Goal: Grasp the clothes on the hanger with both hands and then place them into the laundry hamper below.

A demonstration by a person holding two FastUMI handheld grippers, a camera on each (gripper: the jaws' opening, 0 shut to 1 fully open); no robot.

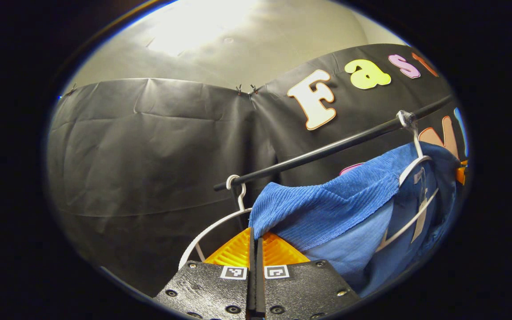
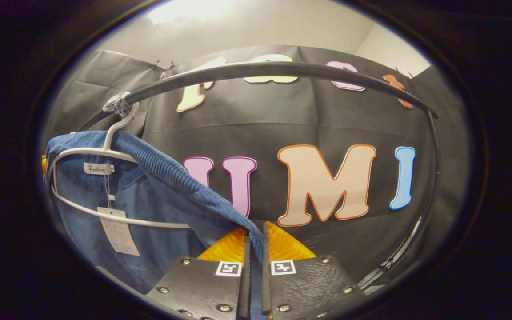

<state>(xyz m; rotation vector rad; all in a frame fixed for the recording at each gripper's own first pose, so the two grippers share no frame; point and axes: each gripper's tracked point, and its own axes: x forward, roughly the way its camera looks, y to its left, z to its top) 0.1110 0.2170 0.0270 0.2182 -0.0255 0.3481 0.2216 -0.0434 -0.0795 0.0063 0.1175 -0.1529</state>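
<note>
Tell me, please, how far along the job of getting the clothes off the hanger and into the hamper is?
Done: both grippers have pinched the blue garment, the left gripper at one edge, the right gripper at the other. In hand: it is draped over the white hanger on the rail. Left: pulling it free and lowering it into the hamper.

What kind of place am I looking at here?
Probably a staged booth set up like a laundry corner: a black clothes rail, a blue garment on a white hanger, and a black cloth wall behind.

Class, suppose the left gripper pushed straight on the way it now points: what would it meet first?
Probably the empty white hanger just beyond the left gripper, then the black cloth wall; depth is unclear.
</note>
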